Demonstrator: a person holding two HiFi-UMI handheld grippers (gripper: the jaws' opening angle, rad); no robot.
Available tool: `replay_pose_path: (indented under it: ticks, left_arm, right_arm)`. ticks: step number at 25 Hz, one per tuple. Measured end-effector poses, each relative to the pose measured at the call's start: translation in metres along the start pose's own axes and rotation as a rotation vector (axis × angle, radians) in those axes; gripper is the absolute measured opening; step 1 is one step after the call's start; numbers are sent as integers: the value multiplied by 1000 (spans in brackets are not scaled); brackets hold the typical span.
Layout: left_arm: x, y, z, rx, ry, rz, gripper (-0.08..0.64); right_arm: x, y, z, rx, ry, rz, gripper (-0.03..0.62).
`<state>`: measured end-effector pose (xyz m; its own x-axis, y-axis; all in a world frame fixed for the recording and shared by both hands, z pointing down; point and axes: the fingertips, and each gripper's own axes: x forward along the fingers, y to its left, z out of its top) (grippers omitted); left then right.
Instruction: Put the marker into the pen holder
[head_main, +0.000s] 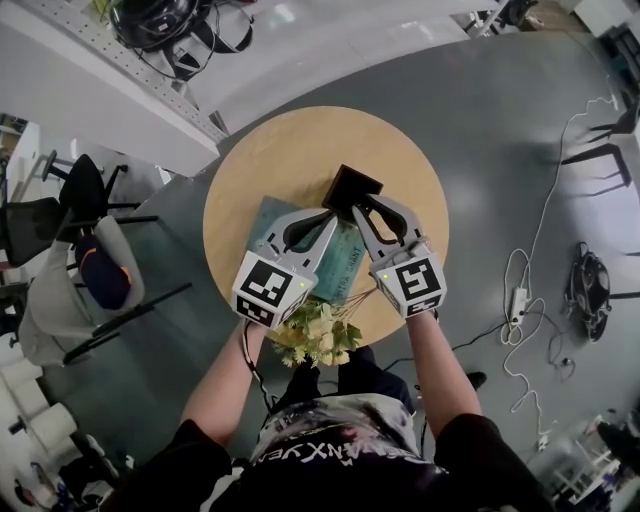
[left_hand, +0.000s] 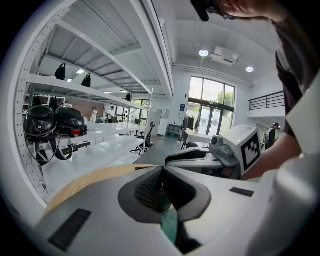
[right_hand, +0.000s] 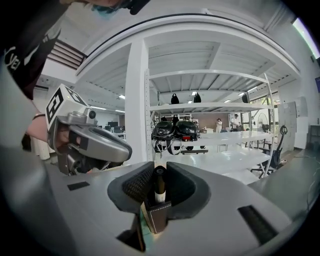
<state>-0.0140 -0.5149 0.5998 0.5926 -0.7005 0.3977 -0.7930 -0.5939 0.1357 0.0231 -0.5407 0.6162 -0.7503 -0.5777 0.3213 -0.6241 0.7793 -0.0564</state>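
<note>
One marker (right_hand: 159, 184), upright, pinched by right hand-held gripper (right_hand: 160, 170), lower end in pen holder (right_hand: 157, 216) on tabletop (head_main: 268, 160); left hand-held gripper (left_hand: 162, 169) pressed together, empty.

Only unreadable lettering on shirt (head_main: 335, 455)

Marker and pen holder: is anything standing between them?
Nothing visible does. The right tool holds the marker upright, its lower end already behind the front wall of the pen holder; the left tool is beside it, not between them.
</note>
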Motion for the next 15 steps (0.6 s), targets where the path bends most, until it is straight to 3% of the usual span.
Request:
replay_pose_path:
  ticks: [15]
  left_arm:
    - [-3, -5, -5, -2, 8, 5, 26]
  right_arm:
    - [4, 8, -21, -5, 36, 8, 80]
